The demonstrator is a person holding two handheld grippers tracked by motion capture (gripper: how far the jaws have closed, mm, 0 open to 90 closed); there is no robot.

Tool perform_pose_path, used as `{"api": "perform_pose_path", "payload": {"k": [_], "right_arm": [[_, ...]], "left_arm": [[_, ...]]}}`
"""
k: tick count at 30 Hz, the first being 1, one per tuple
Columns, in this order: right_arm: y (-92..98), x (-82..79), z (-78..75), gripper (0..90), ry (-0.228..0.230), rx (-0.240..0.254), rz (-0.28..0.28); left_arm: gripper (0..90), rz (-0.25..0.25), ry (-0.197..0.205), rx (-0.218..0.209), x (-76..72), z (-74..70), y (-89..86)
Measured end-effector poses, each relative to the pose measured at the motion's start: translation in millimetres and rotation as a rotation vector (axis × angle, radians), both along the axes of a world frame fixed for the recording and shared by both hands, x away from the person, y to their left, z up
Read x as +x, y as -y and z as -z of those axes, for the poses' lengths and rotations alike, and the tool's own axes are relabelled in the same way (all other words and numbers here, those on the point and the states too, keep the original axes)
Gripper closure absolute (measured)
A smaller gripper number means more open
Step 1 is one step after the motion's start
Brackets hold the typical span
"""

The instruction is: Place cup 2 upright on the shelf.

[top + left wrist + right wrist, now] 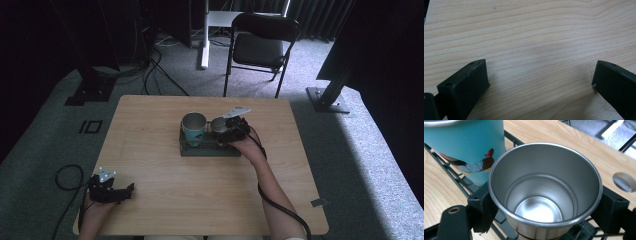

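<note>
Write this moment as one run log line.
right gripper: shut on steel cup | rack: under cup | left gripper: open, over table

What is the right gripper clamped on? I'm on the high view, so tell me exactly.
Observer: The right gripper has one jaw pressed on each side of a bare steel cup, just under its rim.
Operator: Check inside that cup.
Observer: It is empty, with a shiny bottom.
Operator: Describe the teal cup beside it.
Observer: The teal cup carries a cartoon figure with a red bow and stands on the black wire rack.
Operator: Report the left gripper.
Observer: The left gripper has its jaws wide apart, with bare wooden table between them.
</note>
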State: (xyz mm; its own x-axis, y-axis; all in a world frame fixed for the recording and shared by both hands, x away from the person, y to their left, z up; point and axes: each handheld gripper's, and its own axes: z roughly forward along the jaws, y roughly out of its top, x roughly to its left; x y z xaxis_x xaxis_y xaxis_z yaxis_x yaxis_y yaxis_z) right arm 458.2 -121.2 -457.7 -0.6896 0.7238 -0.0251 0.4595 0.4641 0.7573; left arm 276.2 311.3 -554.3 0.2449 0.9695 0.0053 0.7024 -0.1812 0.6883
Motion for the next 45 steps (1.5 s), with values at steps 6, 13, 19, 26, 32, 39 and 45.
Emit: {"api": "perform_pose_path", "payload": {"k": [6, 13, 19, 26, 32, 39, 45], "right_arm": [[6.8, -0.8, 1.3, 17.8, -0.037, 0.023, 0.022], [12.2, -8.0, 2.5, 12.2, -0.029, 0.051, 0.023], [20.1, -15.3, 0.5, 11.2, 0.006, 0.089, 0.023], [27.2, -21.8, -0.4, 11.2, 0.023, 0.121, 0.026], [33.1, -26.1, 0.9, 11.2, 0.034, 0.141, 0.039], [38.0, -31.7, 1.9, 11.2, 0.050, 0.143, 0.047], [42.0, -35.4, 3.2, 11.2, 0.049, 0.150, 0.053]], "left_arm": [[1.0, 0.000, 0.000, 0.000, 0.0, 0.0, 0.0], [1.0, 0.000, 0.000, 0.000, 0.0, 0.0, 0.0], [1.0, 0.000, 0.000, 0.000, 0.0, 0.0, 0.0], [1.0, 0.000, 0.000, 0.000, 0.0, 0.0, 0.0], [1.0, 0.000, 0.001, 0.000, 0.0, 0.1, 0.1], [1.0, 0.000, 0.000, 0.000, 0.0, 0.0, 0.0], [1.0, 0.000, 0.000, 0.000, 0.0, 0.0, 0.0]]}}
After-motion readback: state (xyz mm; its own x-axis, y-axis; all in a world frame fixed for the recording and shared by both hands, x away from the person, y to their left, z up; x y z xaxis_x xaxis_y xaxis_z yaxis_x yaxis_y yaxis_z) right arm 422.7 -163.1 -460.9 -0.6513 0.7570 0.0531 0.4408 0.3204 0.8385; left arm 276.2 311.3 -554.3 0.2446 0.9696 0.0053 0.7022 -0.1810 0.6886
